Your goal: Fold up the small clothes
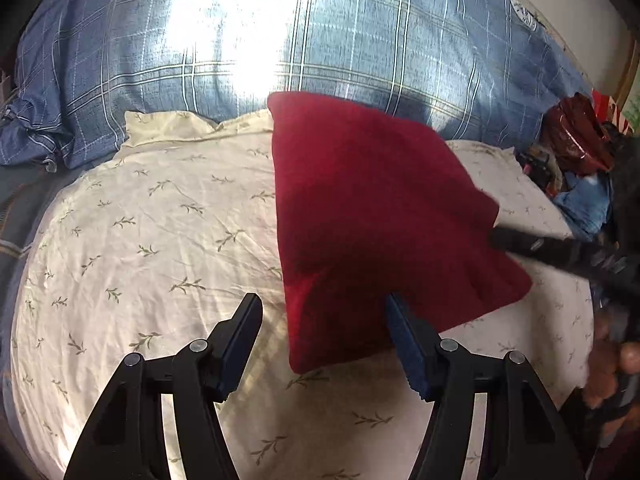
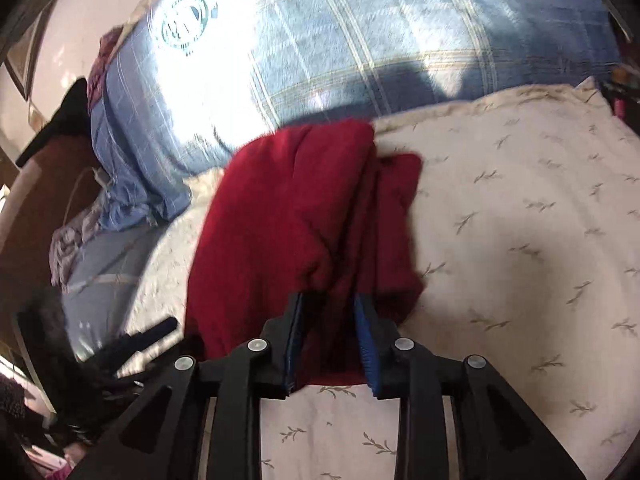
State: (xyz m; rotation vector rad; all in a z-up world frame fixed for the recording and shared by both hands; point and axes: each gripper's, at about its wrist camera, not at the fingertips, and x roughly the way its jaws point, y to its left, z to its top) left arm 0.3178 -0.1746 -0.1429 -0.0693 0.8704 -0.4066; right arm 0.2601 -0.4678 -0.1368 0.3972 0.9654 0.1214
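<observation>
The cloth (image 1: 372, 216) lies on the sheet (image 1: 160, 240), before the quilt (image 1: 360, 40).

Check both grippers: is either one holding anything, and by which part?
The right gripper pinches the dark red cloth by a bunched fold at its near edge. The left gripper is open, holding nothing; its right finger just meets the cloth's edge.

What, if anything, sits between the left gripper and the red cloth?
Nothing visible. The left gripper stands open at the near edge of the red cloth, which already overlaps its right finger. Only bare floral sheet lies around it. The right gripper is shut on the same cloth from the other side.
</observation>
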